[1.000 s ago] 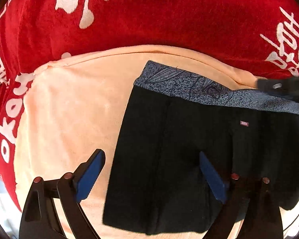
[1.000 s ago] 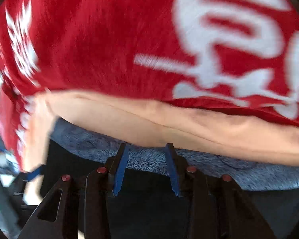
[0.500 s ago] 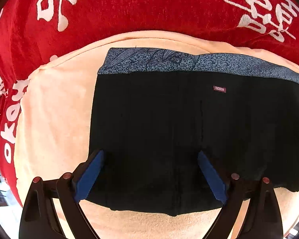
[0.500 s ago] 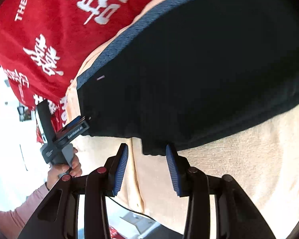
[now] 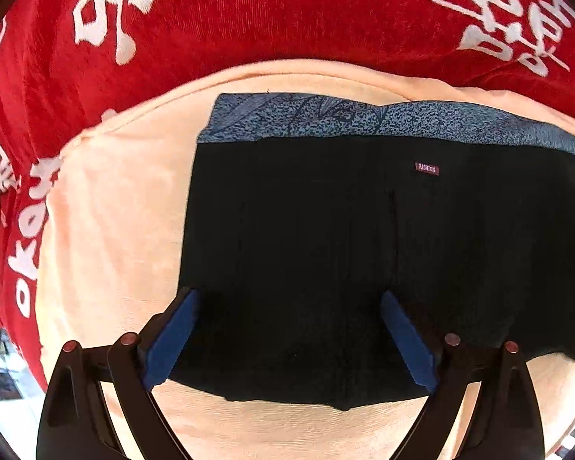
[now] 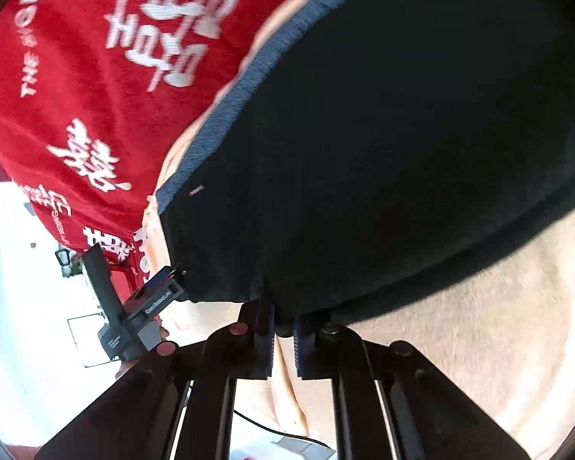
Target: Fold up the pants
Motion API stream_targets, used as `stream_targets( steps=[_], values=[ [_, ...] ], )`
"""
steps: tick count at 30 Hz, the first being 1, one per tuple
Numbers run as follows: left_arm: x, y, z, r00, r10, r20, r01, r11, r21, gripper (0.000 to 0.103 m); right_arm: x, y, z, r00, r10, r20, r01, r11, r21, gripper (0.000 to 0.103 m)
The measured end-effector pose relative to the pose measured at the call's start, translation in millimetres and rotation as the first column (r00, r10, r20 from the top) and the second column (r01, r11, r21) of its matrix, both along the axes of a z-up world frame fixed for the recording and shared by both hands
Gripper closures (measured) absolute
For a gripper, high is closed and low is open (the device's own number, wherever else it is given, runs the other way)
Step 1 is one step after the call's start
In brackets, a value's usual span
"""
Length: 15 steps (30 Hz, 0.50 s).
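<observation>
Right gripper [image 6: 283, 339]: pressed together, pinching the near edge of the black pants [image 6: 383, 145].
Why it pinches there: probably to lift that edge and fold it over.
Left gripper [image 5: 287, 339]: spread wide, with nothing between its blue pads [image 5: 172, 339]. It hangs over the near left end of the pants and points down at them.
Why it is spread: it looks ready to grab the other part of the same edge, so both ends can go up together.
Where the pants are: lying flat on a peach towel [image 5: 107, 230], with the blue waistband [image 5: 326, 122] at the far side.
Around them: a red cloth with white letters [image 5: 287, 11] lies under the towel. A small red tag [image 5: 426, 168] sits just below the waistband.
In the way: nothing lies on the pants. The two grippers are near each other, so they could bump.
</observation>
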<state>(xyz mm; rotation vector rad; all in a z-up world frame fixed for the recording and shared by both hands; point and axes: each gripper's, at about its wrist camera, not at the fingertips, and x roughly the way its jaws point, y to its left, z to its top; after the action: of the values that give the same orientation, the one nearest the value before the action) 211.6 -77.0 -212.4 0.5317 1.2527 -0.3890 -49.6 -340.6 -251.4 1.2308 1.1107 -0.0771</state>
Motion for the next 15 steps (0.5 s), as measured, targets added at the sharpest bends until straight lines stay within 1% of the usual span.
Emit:
stream_targets(
  steps=[2,3,4,5,6,7,8,9,11,12,13,15],
  values=[
    [-2,6,-3,1.000,-0.009,-0.001,0.009,1.000,-0.009,0.007,-4,10,3,0.999,0.028,-0.027,-0.029,0.998,-0.058,0.095],
    [-2,8,-4,1.000,-0.007,-0.001,0.007,1.000,-0.011,0.006,-4,15,-3,0.998,0.046,-0.053,-0.050,0.996,-0.074,0.095],
    [-2,9,-4,1.000,-0.004,-0.004,0.004,1.000,-0.009,0.006,-7,17,-9,0.996,0.053,-0.067,-0.058,0.996,-0.071,0.093],
    [-2,8,-2,1.000,0.004,-0.006,-0.004,1.000,0.002,0.006,-9,16,-11,0.997,0.048,-0.064,-0.052,0.997,-0.056,0.086],
    [-3,6,1,1.000,0.010,-0.001,-0.010,1.000,0.018,0.006,-15,14,-9,0.996,0.045,-0.072,-0.048,0.998,-0.045,0.071],
    [-5,4,3,1.000,0.009,0.002,-0.009,1.000,0.027,0.006,-18,11,-5,0.993,0.065,-0.103,-0.071,0.996,-0.057,0.063],
    [-11,0,8,1.000,-0.001,-0.001,0.001,0.999,0.032,0.006,-22,9,0,0.987,0.085,-0.135,-0.096,0.992,-0.079,0.057],
    [-16,-4,11,1.000,-0.009,0.001,0.009,0.999,0.031,0.006,-27,6,7,0.985,0.093,-0.144,-0.108,0.989,-0.101,0.057],
    [-34,-20,22,0.999,-0.051,-0.011,0.051,0.999,-0.010,0.006,-34,-12,27,0.985,0.098,-0.142,-0.125,0.973,-0.192,0.057],
    [-41,-28,26,0.998,-0.063,-0.015,0.062,0.998,-0.027,0.006,-34,-22,37,0.986,0.091,-0.141,-0.124,0.961,-0.247,0.057],
    [-54,-42,31,0.996,-0.083,-0.029,0.081,0.994,-0.066,0.006,-33,-34,46,0.986,0.082,-0.143,-0.123,0.946,-0.301,0.057],
    [-71,-65,35,0.992,-0.115,-0.054,0.108,0.987,-0.116,0.006,-29,-55,57,0.989,0.067,-0.135,-0.114,0.918,-0.380,0.058]
  ],
)
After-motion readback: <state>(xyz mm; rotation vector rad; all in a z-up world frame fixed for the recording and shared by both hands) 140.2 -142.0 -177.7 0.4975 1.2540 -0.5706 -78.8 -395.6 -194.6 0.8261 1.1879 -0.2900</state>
